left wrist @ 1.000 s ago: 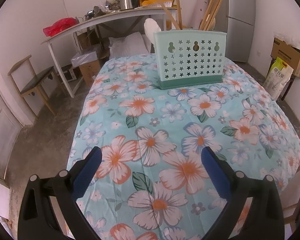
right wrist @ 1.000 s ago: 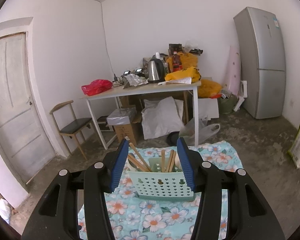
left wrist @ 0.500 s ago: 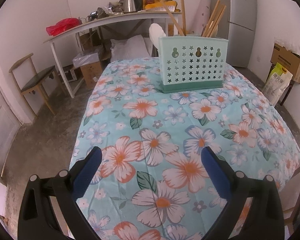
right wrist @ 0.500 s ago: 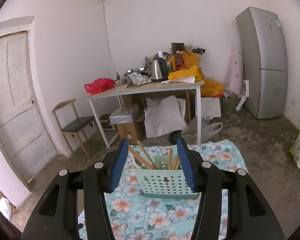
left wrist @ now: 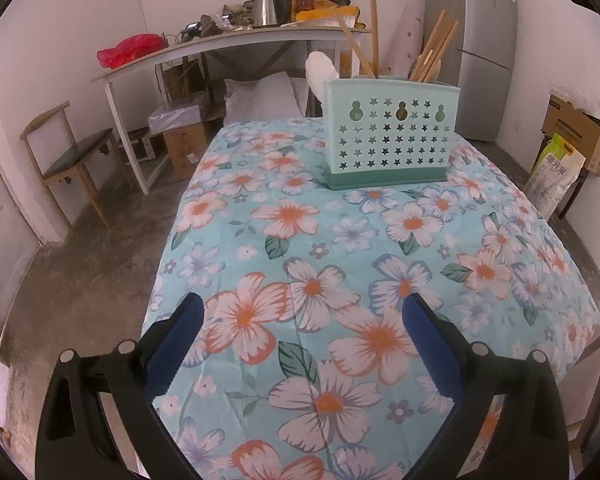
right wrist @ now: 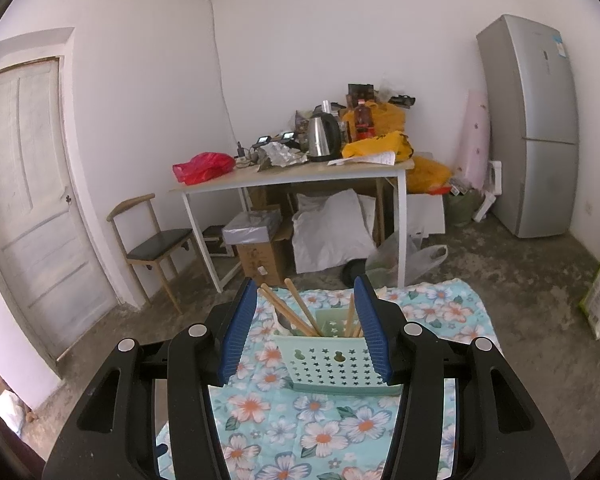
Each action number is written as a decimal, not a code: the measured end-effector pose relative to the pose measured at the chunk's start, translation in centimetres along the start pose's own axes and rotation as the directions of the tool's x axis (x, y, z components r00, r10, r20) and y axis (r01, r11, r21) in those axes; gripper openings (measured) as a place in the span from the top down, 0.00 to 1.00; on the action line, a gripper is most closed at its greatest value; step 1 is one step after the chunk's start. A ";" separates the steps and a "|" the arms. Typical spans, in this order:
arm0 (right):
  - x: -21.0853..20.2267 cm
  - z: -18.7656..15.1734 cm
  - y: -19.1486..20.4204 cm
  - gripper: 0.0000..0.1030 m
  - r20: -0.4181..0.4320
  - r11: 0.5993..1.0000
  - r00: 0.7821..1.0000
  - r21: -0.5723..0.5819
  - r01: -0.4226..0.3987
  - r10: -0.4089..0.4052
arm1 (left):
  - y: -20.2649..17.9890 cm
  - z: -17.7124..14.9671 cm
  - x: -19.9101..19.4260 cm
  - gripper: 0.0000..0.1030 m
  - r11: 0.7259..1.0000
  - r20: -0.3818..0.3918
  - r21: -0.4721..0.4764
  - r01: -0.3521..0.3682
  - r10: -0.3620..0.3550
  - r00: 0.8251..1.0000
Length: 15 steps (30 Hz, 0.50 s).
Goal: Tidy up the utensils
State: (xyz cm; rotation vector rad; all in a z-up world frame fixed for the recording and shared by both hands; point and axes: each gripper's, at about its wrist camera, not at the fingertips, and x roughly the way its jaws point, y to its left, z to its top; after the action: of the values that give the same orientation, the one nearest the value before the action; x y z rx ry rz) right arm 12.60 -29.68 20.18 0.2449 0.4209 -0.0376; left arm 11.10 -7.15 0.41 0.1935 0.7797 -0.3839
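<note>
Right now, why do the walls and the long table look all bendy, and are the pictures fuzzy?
Left wrist view: the fisheye lens bows the side table; the holder looks sharp. Right wrist view: the door curves, corners go black, daylight is soft, no glare.

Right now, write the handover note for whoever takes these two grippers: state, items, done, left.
Left gripper: open, empty, above the floral tablecloth.
Right gripper: open, empty, aimed at the utensil holder from a distance.
Items: the holder stands upright at the table's far end; wooden chopsticks and a white spoon stick out of it.
Done: all visible utensils are in the holder.
Left: no loose utensils in view; check off camera.
</note>
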 end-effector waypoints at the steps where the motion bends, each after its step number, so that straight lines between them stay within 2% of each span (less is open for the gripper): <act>1: -0.2 -0.1 0.0 0.53 0.004 1.000 1.000 0.005 0.001 -0.001 | 0.1 0.0 0.0 0.06 1.000 -0.002 0.000 -0.004 0.004 1.000; 9: -1.6 -1.7 -2.2 0.51 -0.002 0.998 1.000 0.053 0.018 -0.018 | 1.0 0.4 -0.3 0.06 0.999 -0.014 -0.041 -0.021 0.020 1.000; 13: -2.2 -4.5 -3.8 0.46 -0.071 0.996 0.997 0.083 0.030 -0.025 | 1.4 0.7 -0.9 0.06 0.996 -0.018 -0.087 -0.001 -0.001 1.000; 15: -2.0 -6.7 -4.4 0.43 -0.141 0.996 0.990 0.084 0.038 -0.025 | 1.5 0.8 -1.2 0.06 0.993 -0.020 -0.115 0.023 -0.025 0.999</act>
State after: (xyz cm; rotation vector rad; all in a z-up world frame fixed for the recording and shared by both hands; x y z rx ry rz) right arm 7.72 -32.34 14.09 0.3276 0.5635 -0.0701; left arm 11.44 -5.72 1.89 0.0807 0.8235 -0.3590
